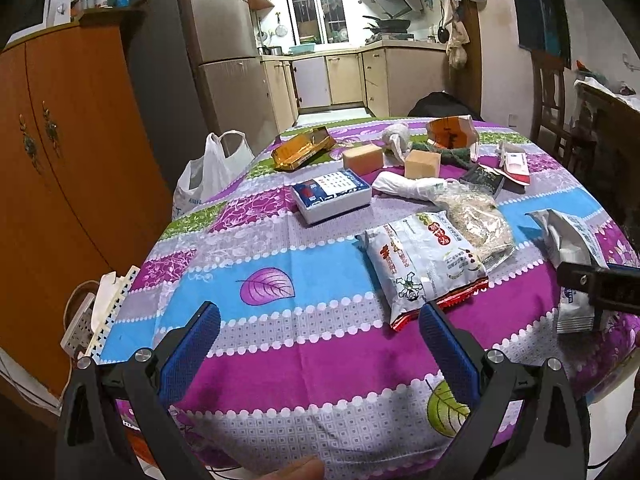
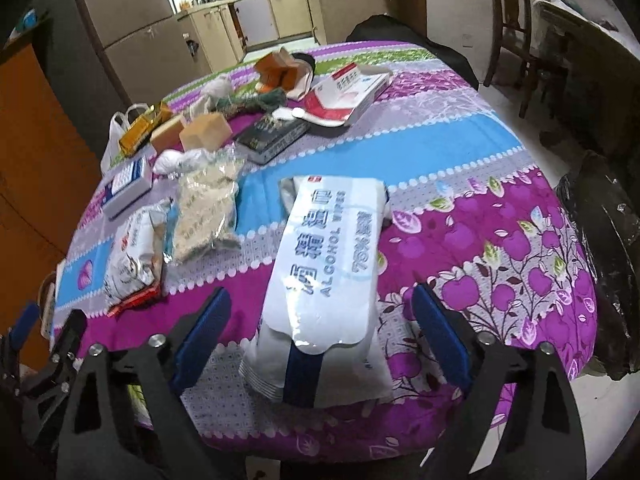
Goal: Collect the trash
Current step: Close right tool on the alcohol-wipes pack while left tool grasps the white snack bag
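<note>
A white pack of alcohol wipes [image 2: 328, 264] lies on the patterned tablecloth [image 2: 500, 264] near the table's front edge. My right gripper [image 2: 320, 312] straddles its near end, open, with a gap between each blue pad and the pack. The same pack [image 1: 568, 240] appears at the far right of the left wrist view, with a right finger [image 1: 600, 284] over it. My left gripper [image 1: 320, 328] hangs open over bare cloth, just short of a white snack bag [image 1: 424, 264] with a red edge.
Further back lie a clear bag of grain [image 1: 476, 220], a blue-and-white box [image 1: 332, 196], two tan blocks [image 1: 362, 158], a gold packet [image 1: 302, 148] and a black box [image 2: 272, 136]. A white plastic bag [image 1: 216, 164] hangs at the left edge. A black bag [image 2: 608, 260] stands at the right.
</note>
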### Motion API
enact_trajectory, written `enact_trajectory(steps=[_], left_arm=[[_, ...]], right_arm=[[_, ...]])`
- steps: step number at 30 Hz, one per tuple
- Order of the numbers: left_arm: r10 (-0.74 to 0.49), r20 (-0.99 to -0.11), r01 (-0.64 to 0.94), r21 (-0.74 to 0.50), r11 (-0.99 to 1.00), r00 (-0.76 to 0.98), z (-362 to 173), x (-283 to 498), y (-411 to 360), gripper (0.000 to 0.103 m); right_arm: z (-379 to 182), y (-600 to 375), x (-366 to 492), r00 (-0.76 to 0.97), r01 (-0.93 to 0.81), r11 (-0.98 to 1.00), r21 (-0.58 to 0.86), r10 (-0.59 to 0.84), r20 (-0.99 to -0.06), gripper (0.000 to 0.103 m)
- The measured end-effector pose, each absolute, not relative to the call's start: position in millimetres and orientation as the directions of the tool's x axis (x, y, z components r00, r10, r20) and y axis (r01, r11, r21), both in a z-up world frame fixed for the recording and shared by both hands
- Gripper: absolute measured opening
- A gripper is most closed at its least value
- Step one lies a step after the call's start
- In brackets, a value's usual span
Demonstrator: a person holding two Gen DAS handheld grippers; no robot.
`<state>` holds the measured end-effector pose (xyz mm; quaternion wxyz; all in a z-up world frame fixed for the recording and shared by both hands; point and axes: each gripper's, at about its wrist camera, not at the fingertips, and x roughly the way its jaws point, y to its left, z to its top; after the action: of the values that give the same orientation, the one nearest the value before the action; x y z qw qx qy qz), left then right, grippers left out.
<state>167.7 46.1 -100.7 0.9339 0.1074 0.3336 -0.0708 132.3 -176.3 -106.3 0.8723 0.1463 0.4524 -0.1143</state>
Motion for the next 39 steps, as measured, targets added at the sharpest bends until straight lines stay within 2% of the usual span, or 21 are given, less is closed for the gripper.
enact_trajectory(steps=[10,14,19,23,26,30,32,36,39], left_arm=[[-0.055,-0.644,0.205,0.16,0.966,0.763,-105,168,45,0.099],[-0.051,-0.649,0.206,0.165,0.964,0.759,-106,168,44,0.099],[-0.05,-0.659,0.212,0.168,0.963,0.751,-108,169,42,0.099],[-0.075,-0.653,0.239,0.166,0.957,0.753,-105,171,42,0.099],[-0.163,-0.645,0.319,0.132,0.939,0.747,-100,178,49,0.099],[-0.368,-0.625,0.553,0.124,0.824,0.689,-91,191,48,0.099],[-0.424,-0.651,0.622,0.097,0.777,0.63,-90,203,46,0.099],[-0.424,-0.722,0.641,0.034,0.767,0.546,-97,230,24,0.099],[-0.403,-0.771,0.583,-0.052,0.811,0.493,-109,246,7,0.099]], right_arm=[[-116,-168,137,0.545,0.322,0.942,0.093,-0.104,-0.832,0.078],[-117,-165,138,0.543,0.327,0.945,0.024,-0.167,-0.823,0.063],[-115,-168,137,0.562,0.323,0.946,0.034,-0.162,-0.811,0.049],[-109,-177,130,0.604,0.317,0.943,0.101,-0.118,-0.788,0.039],[-99,-184,120,0.647,0.305,0.942,0.142,-0.096,-0.757,0.038],[-84,-189,107,0.682,0.278,0.943,0.183,-0.06,-0.728,0.038],[-80,-188,103,0.693,0.271,0.944,0.19,-0.055,-0.719,0.038],[-70,-183,96,0.718,0.258,0.945,0.201,-0.048,-0.695,0.038],[-67,-178,97,0.722,0.243,0.953,0.182,-0.052,-0.69,0.038]])
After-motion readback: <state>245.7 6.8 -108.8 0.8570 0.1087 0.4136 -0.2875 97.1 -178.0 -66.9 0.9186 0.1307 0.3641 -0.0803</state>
